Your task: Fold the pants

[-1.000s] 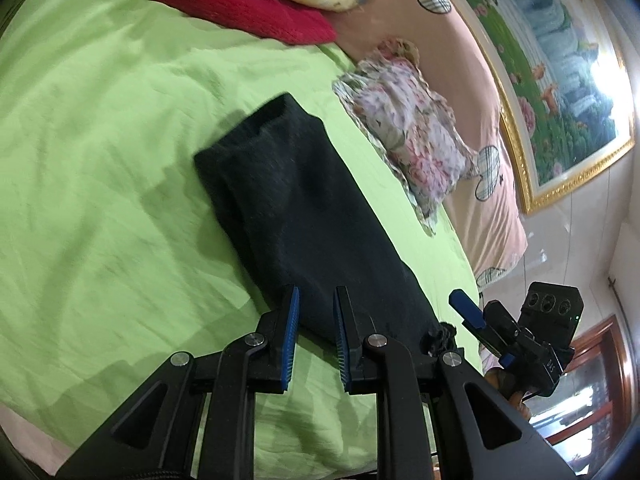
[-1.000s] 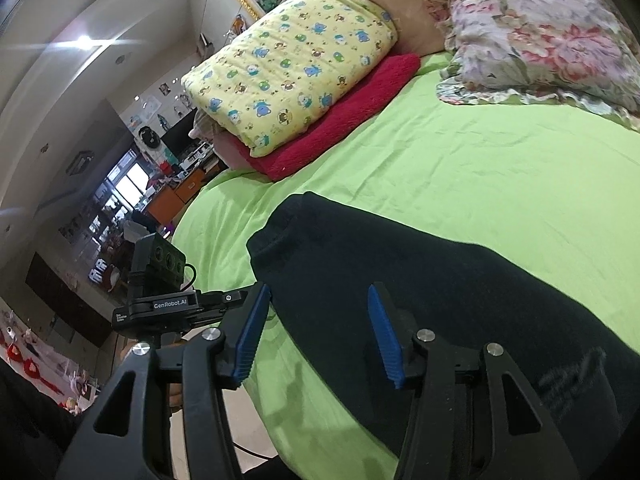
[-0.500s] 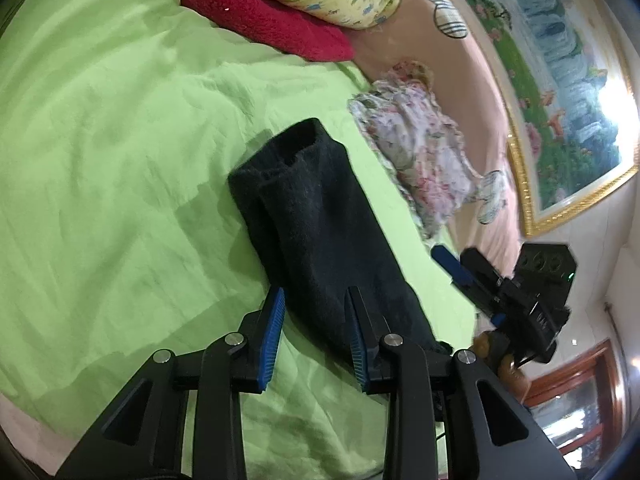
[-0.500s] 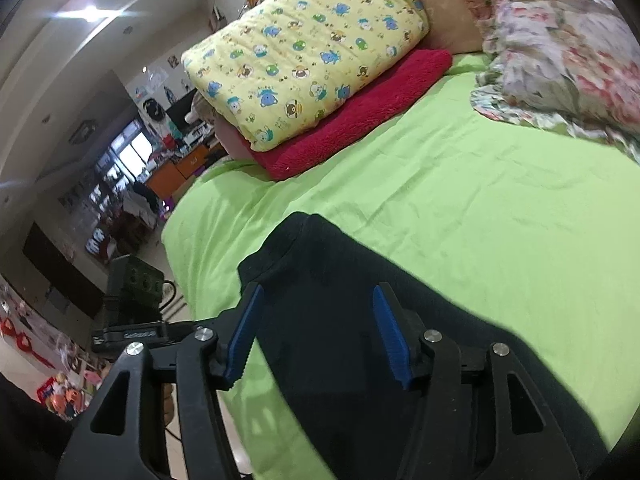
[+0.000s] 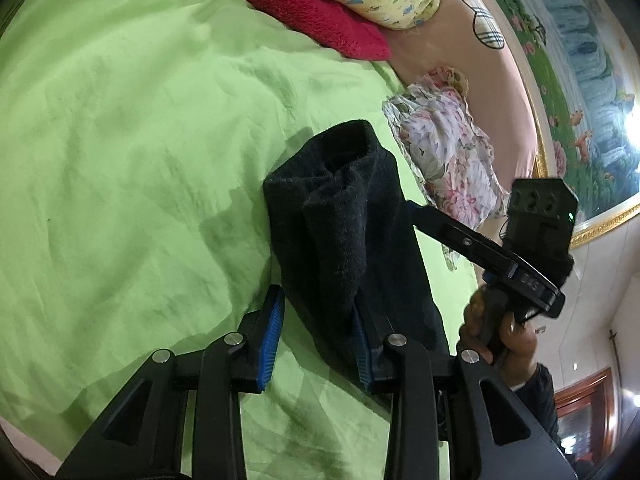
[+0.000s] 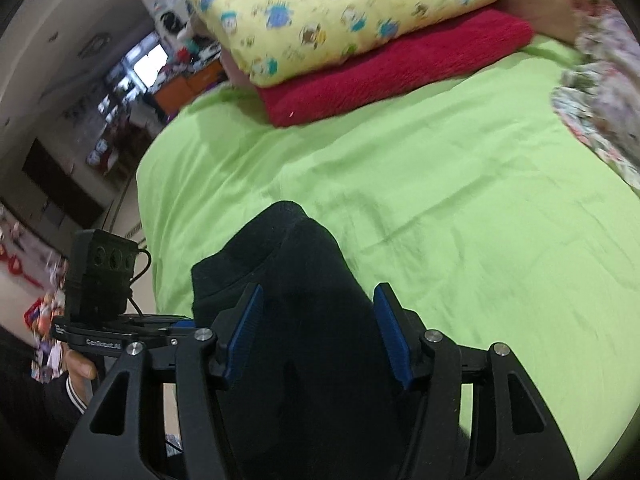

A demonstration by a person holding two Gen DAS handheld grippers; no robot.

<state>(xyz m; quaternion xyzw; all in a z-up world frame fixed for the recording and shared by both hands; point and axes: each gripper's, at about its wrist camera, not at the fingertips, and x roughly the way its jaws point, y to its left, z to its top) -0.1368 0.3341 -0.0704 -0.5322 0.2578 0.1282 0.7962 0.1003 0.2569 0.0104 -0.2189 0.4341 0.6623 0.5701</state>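
Note:
The black pants (image 5: 344, 236) lie as a long folded bundle on the green bed sheet (image 5: 120, 140). Their far end is bunched and lifted. My left gripper (image 5: 316, 340) is open, its jaws straddling the near part of the bundle. In the right wrist view the pants (image 6: 304, 320) fill the space between the jaws of my open right gripper (image 6: 316, 336). The right gripper also shows in the left wrist view (image 5: 516, 260), at the pants' right edge; its fingertips are hidden behind the cloth.
A yellow patterned pillow (image 6: 340, 8) rests on a red blanket (image 6: 392, 76) at the head of the bed. A floral pillow (image 5: 448, 160) lies beside the pants. The bed's edge (image 6: 148, 216) drops off at the left. A framed painting (image 5: 580, 80) hangs behind.
Both grippers moved forward along the pants. The left gripper opened wider. The pants' far end has bunched up and risen. The right gripper now reaches over the pants' edge.

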